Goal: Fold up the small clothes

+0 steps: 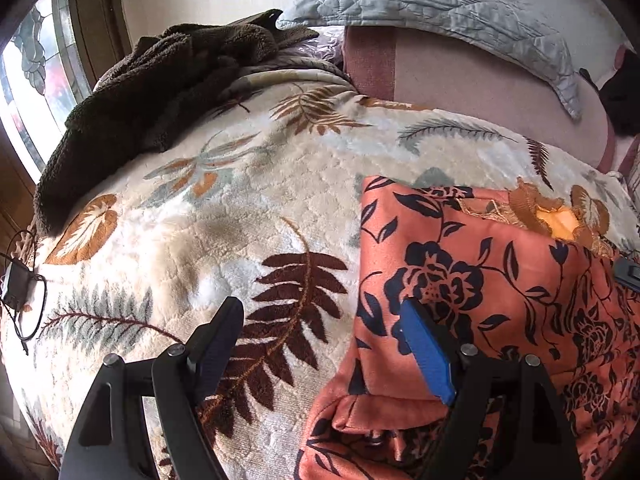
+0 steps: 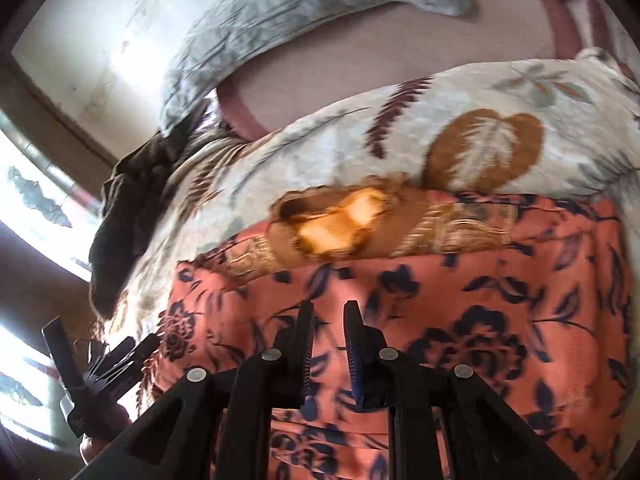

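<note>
on leaf blanket (image 1: 224, 216) | one orange floral garment (image 1: 500, 280) | one brown fleece (image 1: 152, 92)

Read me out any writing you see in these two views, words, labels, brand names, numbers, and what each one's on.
None: neither view shows any readable text.
The orange floral garment carries only a dark flower print and a gold embroidered trim.
The leaf-patterned blanket, brown fleece and grey quilted pillow bear no lettering.
The small black device with its cable shows no legible label; too small to tell.
</note>
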Available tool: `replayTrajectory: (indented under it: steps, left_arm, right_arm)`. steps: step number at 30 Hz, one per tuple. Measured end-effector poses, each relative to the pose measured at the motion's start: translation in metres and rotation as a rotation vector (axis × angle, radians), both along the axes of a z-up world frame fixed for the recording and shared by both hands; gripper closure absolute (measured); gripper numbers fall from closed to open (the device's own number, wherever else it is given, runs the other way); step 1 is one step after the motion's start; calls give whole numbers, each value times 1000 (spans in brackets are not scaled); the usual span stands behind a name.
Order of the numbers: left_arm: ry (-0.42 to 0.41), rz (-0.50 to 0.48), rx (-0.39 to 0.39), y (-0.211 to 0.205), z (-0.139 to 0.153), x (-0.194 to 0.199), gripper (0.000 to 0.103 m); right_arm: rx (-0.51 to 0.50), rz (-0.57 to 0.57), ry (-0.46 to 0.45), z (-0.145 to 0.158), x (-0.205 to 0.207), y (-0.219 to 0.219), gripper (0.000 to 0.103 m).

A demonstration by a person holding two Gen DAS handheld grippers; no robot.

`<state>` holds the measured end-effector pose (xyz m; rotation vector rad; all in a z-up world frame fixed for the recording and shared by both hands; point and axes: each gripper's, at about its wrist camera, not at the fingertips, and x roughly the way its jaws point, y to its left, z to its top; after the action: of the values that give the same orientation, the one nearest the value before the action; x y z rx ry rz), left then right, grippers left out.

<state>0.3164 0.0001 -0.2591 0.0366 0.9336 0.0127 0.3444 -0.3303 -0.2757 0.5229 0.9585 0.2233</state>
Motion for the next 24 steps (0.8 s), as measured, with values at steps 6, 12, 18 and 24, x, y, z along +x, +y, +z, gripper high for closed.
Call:
replayTrajectory:
  steps: [6,12,18,24]
  left_arm:
    - [51,-26,63,-11,-15,4,21]
    - [30,28,40,2,-8,7,21]
    - [76,49,104,0,-19,11,21]
    - [81,52,121,4,-17,8,15]
  right_arm:
    - [-56,14,53,-46,47,55,86]
    - [50,-12,-35,-22,53,52,85]
    - [23,151,75,-34,48,98,84]
    - [53,107,93,-25,4,70,86]
